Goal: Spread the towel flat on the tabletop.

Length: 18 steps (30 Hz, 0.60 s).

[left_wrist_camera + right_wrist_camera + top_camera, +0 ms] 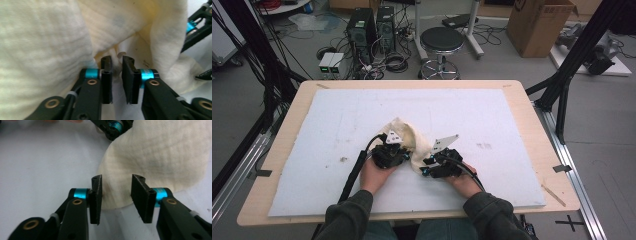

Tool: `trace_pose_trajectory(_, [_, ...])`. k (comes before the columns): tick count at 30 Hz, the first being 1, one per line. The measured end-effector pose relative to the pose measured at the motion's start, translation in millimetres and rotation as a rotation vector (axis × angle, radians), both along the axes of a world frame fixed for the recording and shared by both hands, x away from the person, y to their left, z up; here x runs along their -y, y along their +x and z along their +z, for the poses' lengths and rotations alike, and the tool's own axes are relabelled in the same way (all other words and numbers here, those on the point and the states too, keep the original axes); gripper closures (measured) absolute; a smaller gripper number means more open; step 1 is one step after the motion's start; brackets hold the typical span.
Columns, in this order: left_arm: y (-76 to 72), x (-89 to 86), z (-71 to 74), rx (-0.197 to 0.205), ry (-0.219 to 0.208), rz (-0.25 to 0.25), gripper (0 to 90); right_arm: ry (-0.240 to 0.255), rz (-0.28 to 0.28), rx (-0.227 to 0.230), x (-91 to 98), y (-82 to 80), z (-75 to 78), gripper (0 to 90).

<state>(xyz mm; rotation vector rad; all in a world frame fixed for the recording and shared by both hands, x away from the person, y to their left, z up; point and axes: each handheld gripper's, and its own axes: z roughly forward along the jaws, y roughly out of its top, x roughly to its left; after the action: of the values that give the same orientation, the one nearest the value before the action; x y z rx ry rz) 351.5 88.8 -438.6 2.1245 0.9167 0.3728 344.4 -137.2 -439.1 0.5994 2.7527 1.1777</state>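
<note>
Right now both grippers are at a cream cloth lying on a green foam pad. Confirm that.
Not quite: the foam pad is white, not green, as the high view shows. The cream cloth does lie on it, with the left gripper and right gripper at it.

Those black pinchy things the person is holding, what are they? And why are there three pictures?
They are grippers, hand-held tongs with two black jaws. One picture looks down from above: the left gripper and the right gripper meet at a crumpled cream cloth lying on a white mat on a wooden table. The other two pictures come from small cameras riding on each gripper. The left gripper has its jaws nearly together around a fold of cloth. The right gripper stands open over the cloth's edge, holding nothing yet.
</note>
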Motion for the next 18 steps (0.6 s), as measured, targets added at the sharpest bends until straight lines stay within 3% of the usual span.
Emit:
trace_pose_trajectory(4, [-1.9,-2.1,2.5,0.006,0.009,-0.022,85.6,-0.006,-0.006,0.020,0.4,0.6,-0.7,74.2])
trace_pose_trajectory(10, [-10.3,-9.1,11.7,0.024,0.005,-0.065,86.5,0.011,-0.013,0.002,4.0,3.6,-1.1,85.3])
trace_pose_trajectory(13, [-17.6,-15.5,16.8,0.032,-0.001,-0.090,86.5,0.021,0.003,-0.013,6.2,0.8,2.3,86.7])
trace_pose_trajectory(18, [-36.4,-31.6,28.5,0.054,-0.012,-0.145,86.6,0.036,0.042,0.011,12.3,-11.0,11.3,87.3])
